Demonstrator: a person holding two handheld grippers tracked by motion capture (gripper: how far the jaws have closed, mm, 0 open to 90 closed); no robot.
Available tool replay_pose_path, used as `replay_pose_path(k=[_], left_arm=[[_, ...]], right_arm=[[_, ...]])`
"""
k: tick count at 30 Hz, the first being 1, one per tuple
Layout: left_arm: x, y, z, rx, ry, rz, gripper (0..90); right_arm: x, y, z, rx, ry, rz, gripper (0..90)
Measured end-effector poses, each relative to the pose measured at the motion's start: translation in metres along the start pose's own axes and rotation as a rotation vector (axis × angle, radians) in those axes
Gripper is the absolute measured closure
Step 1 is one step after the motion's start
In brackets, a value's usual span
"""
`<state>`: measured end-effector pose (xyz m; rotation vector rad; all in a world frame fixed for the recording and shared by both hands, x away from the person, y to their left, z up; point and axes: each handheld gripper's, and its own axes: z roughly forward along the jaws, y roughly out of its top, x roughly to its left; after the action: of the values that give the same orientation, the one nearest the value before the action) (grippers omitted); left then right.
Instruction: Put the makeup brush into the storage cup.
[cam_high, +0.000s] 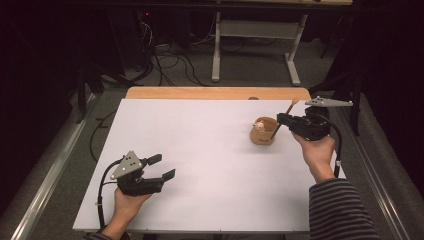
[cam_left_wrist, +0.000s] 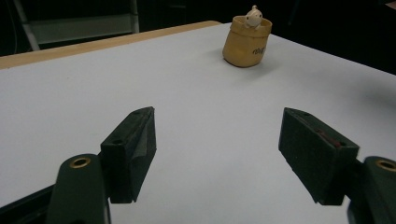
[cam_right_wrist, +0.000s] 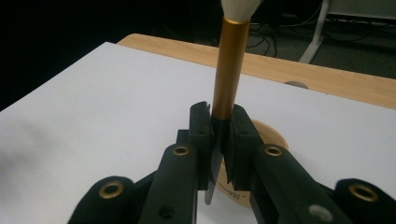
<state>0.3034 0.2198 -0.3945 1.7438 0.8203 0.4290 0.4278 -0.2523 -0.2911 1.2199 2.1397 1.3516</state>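
— How many grippers do I have on the table?

— Two. I count one left gripper at the near left with its jaws spread apart, and one right gripper at the far right with its jaws pressed together.

— And brushes?

— One brush, with a gold ferrule and a pale tuft, clamped in my right gripper.

— Containers?

— One tan cup, far right, just beside that gripper.

— Anything inside it?

— One small pale figure peeking over the rim.

— Surfaces?

— One white sheet over one wooden table. Two hands, one per gripper.
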Motion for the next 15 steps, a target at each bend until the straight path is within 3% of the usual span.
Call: replay_pose_path(k=[15], left_arm=[[0.005,-0.001,-0.002,-0.017,0.025,-0.013,28.5]], right_arm=[[-0.007,0.019,0.013,0.018,-0.064,0.002,85.0]])
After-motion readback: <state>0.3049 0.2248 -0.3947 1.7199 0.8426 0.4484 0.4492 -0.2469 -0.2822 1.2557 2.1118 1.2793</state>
